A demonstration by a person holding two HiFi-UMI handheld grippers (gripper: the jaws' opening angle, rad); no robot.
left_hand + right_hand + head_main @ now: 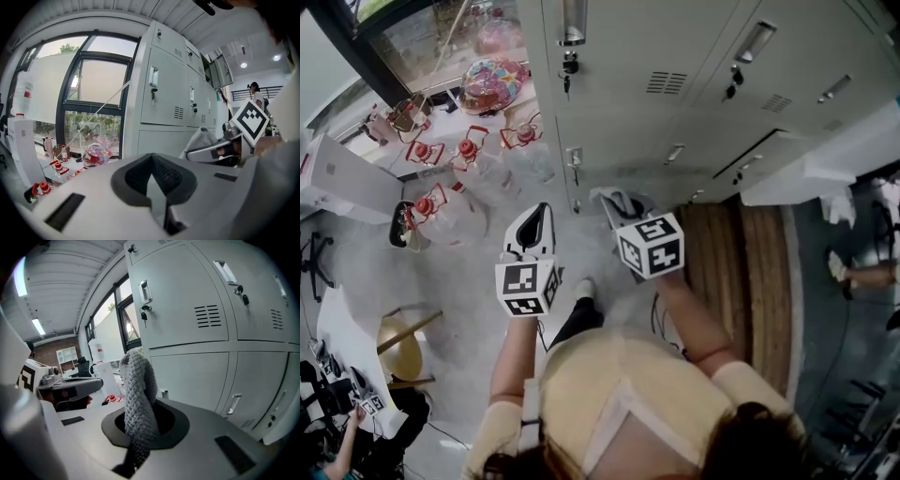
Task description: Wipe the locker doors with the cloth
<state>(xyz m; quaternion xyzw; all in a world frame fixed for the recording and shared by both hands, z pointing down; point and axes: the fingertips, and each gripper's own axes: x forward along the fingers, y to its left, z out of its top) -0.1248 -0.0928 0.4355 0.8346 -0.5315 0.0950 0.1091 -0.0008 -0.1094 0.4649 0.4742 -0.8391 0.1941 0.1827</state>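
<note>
Pointing toward lockers (187,310), right gripper (144,423)'s cloth (137,394)

The cloth (137,394) clamped in the pale grey right gripper (628,208) is grey with a knobbly waffle weave, both it and the left gripper (536,225) carry black-and-white square-marker cubes, the locker doors (675,84) ahead are pale grey, and left of the left gripper stand clear, red-topped bottles (424,204).

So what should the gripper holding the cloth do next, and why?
Probably push the right hand-held gripper forward until the cloth presses on the lower locker door. The jaws are shut on the cloth, and it seems to sit just short of the door, so no wiping can start yet.
</note>
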